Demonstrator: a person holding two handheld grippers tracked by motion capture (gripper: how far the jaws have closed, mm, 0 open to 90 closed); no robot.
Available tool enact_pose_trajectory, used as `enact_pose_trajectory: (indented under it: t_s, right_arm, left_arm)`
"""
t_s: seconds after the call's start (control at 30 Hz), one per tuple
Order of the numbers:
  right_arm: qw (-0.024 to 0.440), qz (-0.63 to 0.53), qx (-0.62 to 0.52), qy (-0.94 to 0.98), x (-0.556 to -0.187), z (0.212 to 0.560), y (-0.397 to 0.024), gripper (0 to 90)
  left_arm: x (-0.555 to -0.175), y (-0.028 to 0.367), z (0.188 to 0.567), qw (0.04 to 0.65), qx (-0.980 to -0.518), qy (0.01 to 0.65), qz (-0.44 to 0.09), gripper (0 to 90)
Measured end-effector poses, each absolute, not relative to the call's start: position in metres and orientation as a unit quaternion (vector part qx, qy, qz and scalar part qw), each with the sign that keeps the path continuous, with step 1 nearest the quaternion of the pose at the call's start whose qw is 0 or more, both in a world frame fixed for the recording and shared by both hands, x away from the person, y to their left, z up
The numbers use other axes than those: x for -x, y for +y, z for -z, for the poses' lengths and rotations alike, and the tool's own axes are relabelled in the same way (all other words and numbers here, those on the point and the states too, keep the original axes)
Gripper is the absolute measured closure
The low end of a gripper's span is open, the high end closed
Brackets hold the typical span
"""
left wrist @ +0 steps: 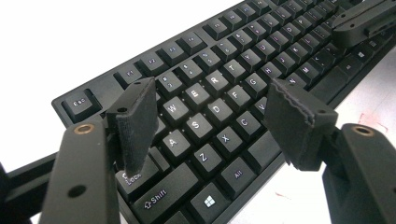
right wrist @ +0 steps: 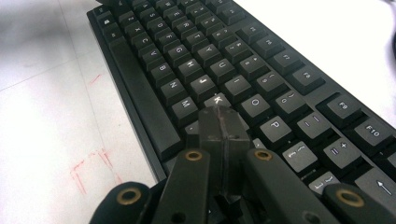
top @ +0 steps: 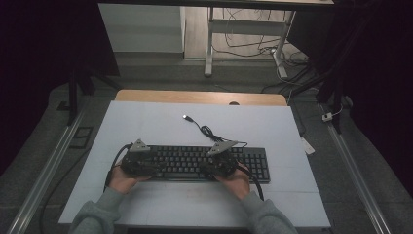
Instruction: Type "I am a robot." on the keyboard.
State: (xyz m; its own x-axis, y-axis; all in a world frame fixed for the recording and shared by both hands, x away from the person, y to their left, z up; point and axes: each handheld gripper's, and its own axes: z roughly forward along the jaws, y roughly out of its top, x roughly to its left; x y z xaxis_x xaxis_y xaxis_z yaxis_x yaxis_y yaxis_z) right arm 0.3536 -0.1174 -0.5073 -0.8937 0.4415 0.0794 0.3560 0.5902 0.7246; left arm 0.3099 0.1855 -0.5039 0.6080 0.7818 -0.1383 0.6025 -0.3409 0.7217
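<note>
- We see a black keyboard [top: 195,163] lying flat on the white bench [top: 160,122], in the lower middle of the high view, its long side running left to right across the frame.
- Its thin black cable [top: 207,130] trails from the back edge toward the upper middle of the frame and ends in a plug [top: 186,117] lying loose on the bench.
- Our left gripper [top: 138,163] sits over the left end of the keyboard in the high view, with the hand [top: 122,181] behind it at the near edge.
- In the left gripper view, we find the left gripper's [left wrist: 212,114] jaws spread wide, standing above the letter keys; the left pad [left wrist: 136,123] reaches down beside the Caps Lock key, and nothing is pinched between them.
- Our right gripper [top: 220,163] sits over the middle-right part of the keyboard in the high view, held by the other hand [top: 238,183].
- In the right gripper view, the right gripper's [right wrist: 222,123] jaws are pressed together with nothing between them, their joined tip right at the K key, at centre frame; we cannot tell whether it presses the key.
- The person's grey sleeves [top: 95,214] come in from the bottom edge of the high view.
</note>
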Motion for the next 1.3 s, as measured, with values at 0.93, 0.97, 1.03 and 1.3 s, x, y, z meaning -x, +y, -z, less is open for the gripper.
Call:
enact_pose_trajectory:
  t_s: [0.93, 0.97, 1.03, 1.3]
  right_arm:
    - [0.09, -0.424, -0.241, 0.868, -0.354, 0.502, -0.141, 80.3]
    - [0.096, -0.422, -0.245, 0.867, -0.354, 0.502, -0.144, 75.5]
    - [0.112, -0.419, -0.253, 0.865, -0.353, 0.502, -0.149, 68.0]
    - [0.136, -0.426, -0.271, 0.853, -0.35, 0.501, -0.175, 51.8]
  left_arm:
    - [-0.309, 0.185, 0.504, 0.382, -0.811, 0.426, -0.12, 33.9]
    - [-0.309, 0.185, 0.504, 0.382, -0.811, 0.426, -0.12, 33.9]
    - [-0.309, 0.185, 0.504, 0.382, -0.812, 0.426, -0.12, 33.9]
    - [-0.307, 0.183, 0.505, 0.378, -0.814, 0.425, -0.119, 33.4]
